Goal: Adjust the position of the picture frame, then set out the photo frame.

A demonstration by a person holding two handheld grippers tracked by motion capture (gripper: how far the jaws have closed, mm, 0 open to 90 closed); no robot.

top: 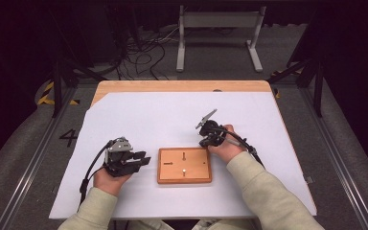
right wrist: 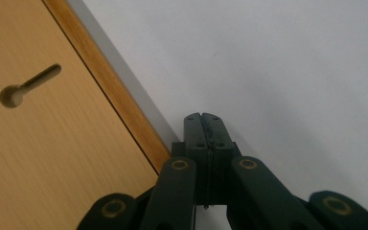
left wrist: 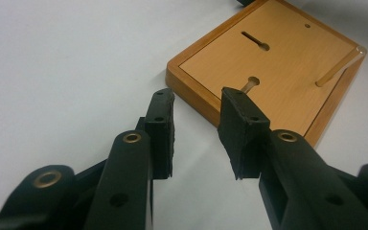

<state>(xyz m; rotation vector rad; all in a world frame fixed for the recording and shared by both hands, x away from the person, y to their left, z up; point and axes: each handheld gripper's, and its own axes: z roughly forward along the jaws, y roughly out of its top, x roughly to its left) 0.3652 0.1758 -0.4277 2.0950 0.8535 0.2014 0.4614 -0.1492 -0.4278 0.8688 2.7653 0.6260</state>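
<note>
Approach step: left claw (top: 141,159) part-open, empty, left of wooden board (top: 184,165); right claw (right wrist: 204,120) shut, empty. Next: close on board edge.

The high view looks forward and down from above the person's side, taking in the whole table (top: 268,110) with the floor beyond at the top of the frame; the board (top: 184,165) sits small, just below centre. The left gripper view rides low and close over the sheet, looking along its jaws toward the board (left wrist: 287,76), which lies in the upper right of the frame. The right gripper view sits closer still, facing down its jaws, with the board (right wrist: 52,143) at the left. All three views share the board.
</note>
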